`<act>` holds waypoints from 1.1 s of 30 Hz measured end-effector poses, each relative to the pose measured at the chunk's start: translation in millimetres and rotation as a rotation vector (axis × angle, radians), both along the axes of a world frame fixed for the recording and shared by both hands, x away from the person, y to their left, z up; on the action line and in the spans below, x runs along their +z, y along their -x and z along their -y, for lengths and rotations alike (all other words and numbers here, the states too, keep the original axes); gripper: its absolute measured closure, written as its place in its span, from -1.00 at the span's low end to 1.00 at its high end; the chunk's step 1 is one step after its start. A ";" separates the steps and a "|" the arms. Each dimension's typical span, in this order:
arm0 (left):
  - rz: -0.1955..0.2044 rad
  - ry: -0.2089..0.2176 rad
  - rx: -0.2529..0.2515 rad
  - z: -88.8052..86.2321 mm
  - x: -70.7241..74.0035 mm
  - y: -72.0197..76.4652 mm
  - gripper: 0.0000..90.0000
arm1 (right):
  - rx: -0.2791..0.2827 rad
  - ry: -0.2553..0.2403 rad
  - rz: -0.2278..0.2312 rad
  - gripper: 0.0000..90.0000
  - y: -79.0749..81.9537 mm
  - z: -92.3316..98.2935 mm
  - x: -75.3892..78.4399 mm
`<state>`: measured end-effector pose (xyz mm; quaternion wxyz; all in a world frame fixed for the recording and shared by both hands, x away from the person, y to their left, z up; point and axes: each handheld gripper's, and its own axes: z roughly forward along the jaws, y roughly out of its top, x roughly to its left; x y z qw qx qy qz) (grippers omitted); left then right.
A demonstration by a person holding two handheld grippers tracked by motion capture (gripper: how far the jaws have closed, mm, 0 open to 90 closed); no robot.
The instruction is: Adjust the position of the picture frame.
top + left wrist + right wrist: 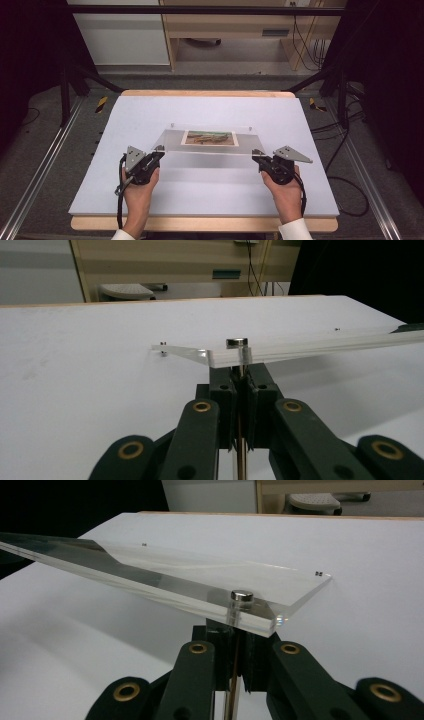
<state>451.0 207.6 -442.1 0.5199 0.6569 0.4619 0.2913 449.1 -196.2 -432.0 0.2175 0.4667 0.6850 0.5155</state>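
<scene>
A clear acrylic panel (210,155) with a small landscape picture (210,138) in its far half lies across the middle of the white table (150,115). My left gripper (157,152) is shut on a thin metal pin (241,440) under the panel's near left corner, and a round metal cap (236,343) sits on top there. My right gripper (259,156) is shut on the matching pin (232,680) at the near right corner, below its cap (242,596). The panel's near edge (150,587) is held off the table. Its far corners (162,346) sit low, near the surface.
The white sheet covers a wooden tabletop (200,93). Black frame posts (65,85) stand at both far corners, and cables (345,150) trail on the floor to the right. Wooden furniture (225,30) stands behind the table.
</scene>
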 end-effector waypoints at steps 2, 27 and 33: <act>-0.001 -0.003 0.000 0.4 -0.3 0.7 0.86 | -0.001 -0.002 -0.001 0.88 0.0 0.0 -0.3; -0.081 -0.053 -0.026 2.4 -13.4 16.7 0.86 | 0.006 0.065 -0.047 0.88 7.3 1.0 -16.5; -0.092 -0.055 -0.020 -1.6 -16.6 18.6 0.87 | 0.007 0.071 -0.053 0.88 6.2 -3.7 -20.0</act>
